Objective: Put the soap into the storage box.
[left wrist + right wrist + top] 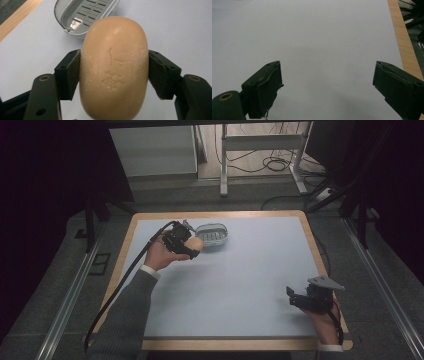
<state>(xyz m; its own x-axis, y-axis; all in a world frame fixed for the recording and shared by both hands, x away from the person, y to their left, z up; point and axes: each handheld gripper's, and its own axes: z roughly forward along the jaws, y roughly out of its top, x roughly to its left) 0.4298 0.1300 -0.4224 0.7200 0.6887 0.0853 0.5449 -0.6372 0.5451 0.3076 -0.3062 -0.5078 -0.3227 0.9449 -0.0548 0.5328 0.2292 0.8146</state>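
Two fingers of left gripper (113, 72) clamp soap (113, 67), hiding dish (75, 15) edge; right gripper (327, 87) fingers apart.

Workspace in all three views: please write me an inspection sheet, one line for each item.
Surface: pale blue mat on a wood-edged table.
Job's things: tan soap bar, soap dish just beyond it, holding nothing.
Clutter: nothing seen.
Grippers: left gripper clamps the soap's sides; right gripper open over bare mat.
Cables: black cable trails from the left gripper.
Surroundings: dark floor, white frame, loose wires behind.
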